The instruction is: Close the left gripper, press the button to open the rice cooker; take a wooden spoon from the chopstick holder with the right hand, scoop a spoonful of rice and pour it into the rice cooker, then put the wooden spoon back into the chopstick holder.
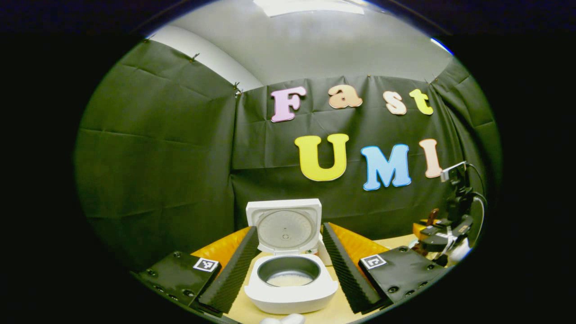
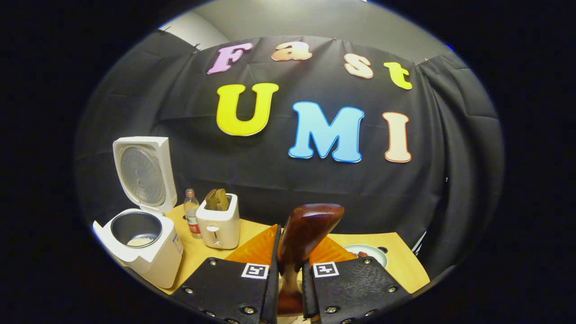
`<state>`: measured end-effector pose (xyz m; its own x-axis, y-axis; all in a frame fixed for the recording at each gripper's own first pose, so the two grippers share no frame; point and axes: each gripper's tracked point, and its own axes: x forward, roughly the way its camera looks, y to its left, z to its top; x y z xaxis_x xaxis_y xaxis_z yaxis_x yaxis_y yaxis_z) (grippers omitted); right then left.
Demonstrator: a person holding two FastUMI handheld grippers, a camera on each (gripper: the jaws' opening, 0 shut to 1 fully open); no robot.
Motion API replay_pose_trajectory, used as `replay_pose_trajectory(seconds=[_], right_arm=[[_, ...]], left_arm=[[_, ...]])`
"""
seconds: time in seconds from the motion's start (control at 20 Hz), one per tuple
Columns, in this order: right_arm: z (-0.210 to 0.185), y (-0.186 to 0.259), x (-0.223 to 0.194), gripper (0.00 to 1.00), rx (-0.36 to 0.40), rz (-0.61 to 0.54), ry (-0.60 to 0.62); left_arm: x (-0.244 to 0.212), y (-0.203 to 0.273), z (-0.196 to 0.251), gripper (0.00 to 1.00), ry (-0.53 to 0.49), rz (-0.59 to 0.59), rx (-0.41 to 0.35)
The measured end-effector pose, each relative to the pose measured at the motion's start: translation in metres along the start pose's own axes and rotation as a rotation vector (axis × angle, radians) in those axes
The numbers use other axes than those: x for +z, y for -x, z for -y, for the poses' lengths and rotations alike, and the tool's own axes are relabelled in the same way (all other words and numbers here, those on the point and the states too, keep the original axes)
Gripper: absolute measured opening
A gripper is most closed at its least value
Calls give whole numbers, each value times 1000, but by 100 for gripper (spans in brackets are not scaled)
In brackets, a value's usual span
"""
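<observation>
Right gripper view: right tool is clamped on the spoon, bowl up, empty. Cooker at nine o'clock stands open, rice inside. Left tool hangs apart before it. I judge only returning the spoon remains.

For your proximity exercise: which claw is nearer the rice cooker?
Left. The left claw sits open right before the rice cooker; the right claw, gripping the wooden spoon, is off to its side.

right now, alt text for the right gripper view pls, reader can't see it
The right gripper is shut on a wooden spoon, bowl end up. To its left on the table stand a rice cooker with its lid open and some rice inside, a bottle and a toaster.
</observation>
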<state>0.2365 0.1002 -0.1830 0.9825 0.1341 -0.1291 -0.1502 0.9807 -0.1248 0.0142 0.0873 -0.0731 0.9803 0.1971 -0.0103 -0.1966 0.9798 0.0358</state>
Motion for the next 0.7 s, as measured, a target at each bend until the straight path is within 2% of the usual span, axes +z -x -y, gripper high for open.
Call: replay_pose_trajectory(seconds=[0.15, 0.35, 0.7], right_arm=[[-28, -9, -29, 22, 21, -37, 114], [-38, -22, -83, 22, 15, -124, 293], [-38, -31, -142, 22, -1, -256, 441]], left_arm=[[-6, 1, 1, 100, -1, -13, -4], [-12, 2, -1, 100, -7, -24, -5], [-24, 2, -13, 100, -13, -53, 18]])
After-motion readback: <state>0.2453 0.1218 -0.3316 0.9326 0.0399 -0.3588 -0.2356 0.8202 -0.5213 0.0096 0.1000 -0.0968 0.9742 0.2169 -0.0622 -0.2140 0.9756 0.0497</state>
